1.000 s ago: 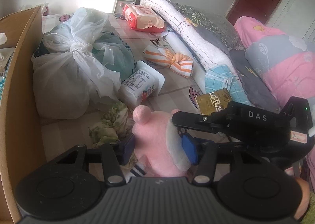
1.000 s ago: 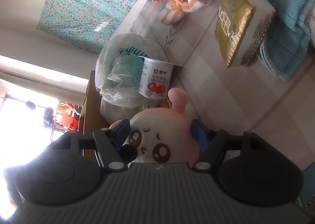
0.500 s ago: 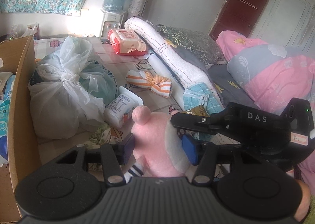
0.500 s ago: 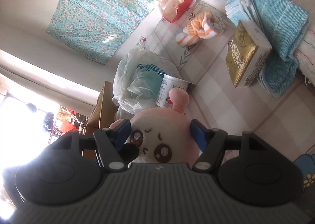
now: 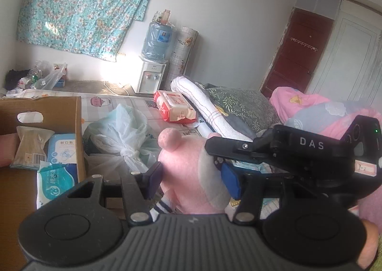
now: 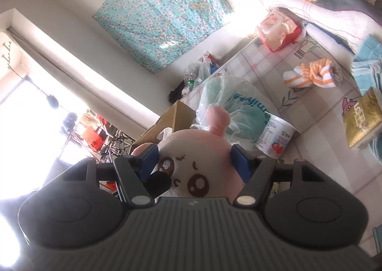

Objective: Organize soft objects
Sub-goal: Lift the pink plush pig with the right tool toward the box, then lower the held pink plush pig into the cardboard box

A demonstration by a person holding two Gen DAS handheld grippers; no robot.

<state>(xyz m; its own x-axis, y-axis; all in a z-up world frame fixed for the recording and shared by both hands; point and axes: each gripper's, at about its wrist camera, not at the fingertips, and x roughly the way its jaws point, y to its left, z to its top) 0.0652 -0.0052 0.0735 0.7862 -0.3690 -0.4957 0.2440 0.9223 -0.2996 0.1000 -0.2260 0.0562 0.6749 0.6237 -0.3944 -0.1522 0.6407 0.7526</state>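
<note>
Fingers of both grippers pinch one pink plush toy (image 5: 188,170), held up above the bed.

Left gripper (image 5: 192,181) clamps its pink body; right gripper (image 6: 194,160) squeezes the white face from both sides, one ear poking up between the pads. Behind lie a knotted plastic bag (image 5: 124,137) and a cardboard box (image 5: 59,113) holding tissue packs.

Cluttered checked mat (image 6: 317,113): tied bag (image 5: 124,137), wipes pack (image 5: 175,106)

Both grippers clamp one pink plush (image 5: 188,170) from opposite sides. The left gripper (image 5: 191,181) presses its blue pads into the body. The right gripper (image 6: 194,163), rolled sideways and crossing the left view, squeezes the head.
</note>
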